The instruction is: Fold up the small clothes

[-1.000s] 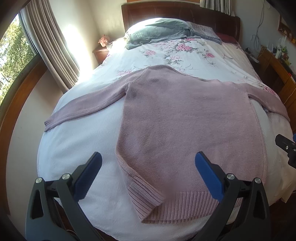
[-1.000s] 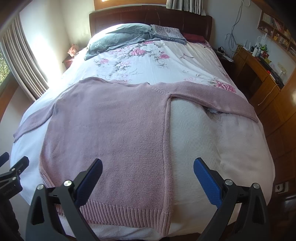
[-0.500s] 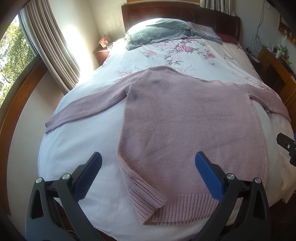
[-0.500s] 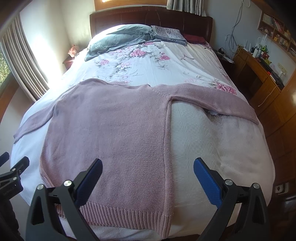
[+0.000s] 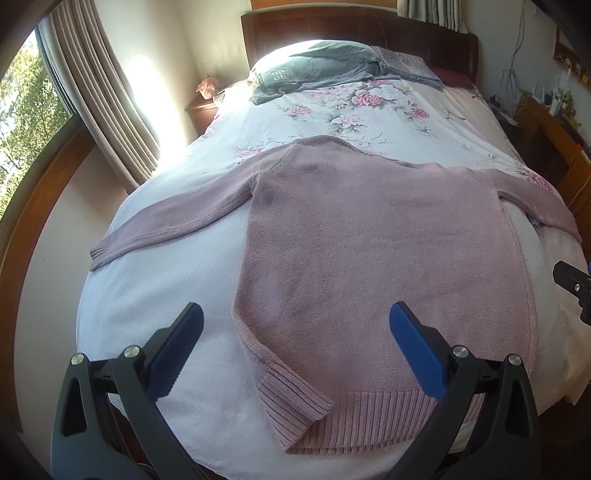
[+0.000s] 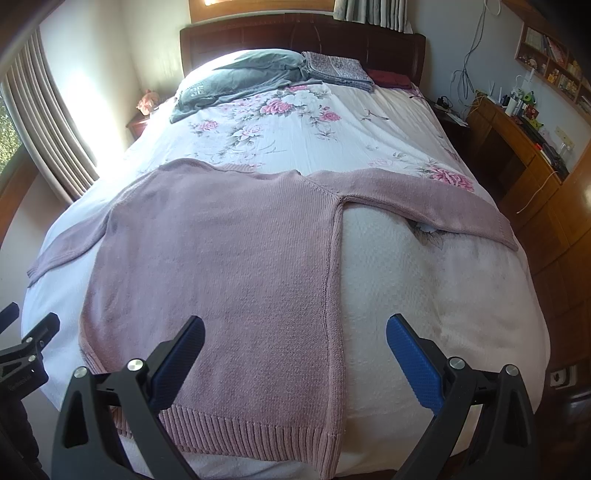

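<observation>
A wide bed point(image 6: 424, 122) with a floral white coverlet is filling the room, its dark wooden headboard point(image 6: 303, 33) standing against the far wall. Sunlight is pouring past beige curtains point(image 5: 99, 96) left of the bed, washing out a small nightstand point(image 5: 201, 112). A wooden desk point(image 6: 517, 136) is lining the bed's right side.

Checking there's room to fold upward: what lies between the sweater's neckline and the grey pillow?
Only bare floral bedspread between the pink sweater and grey pillow, shown in both wrist views.
</observation>
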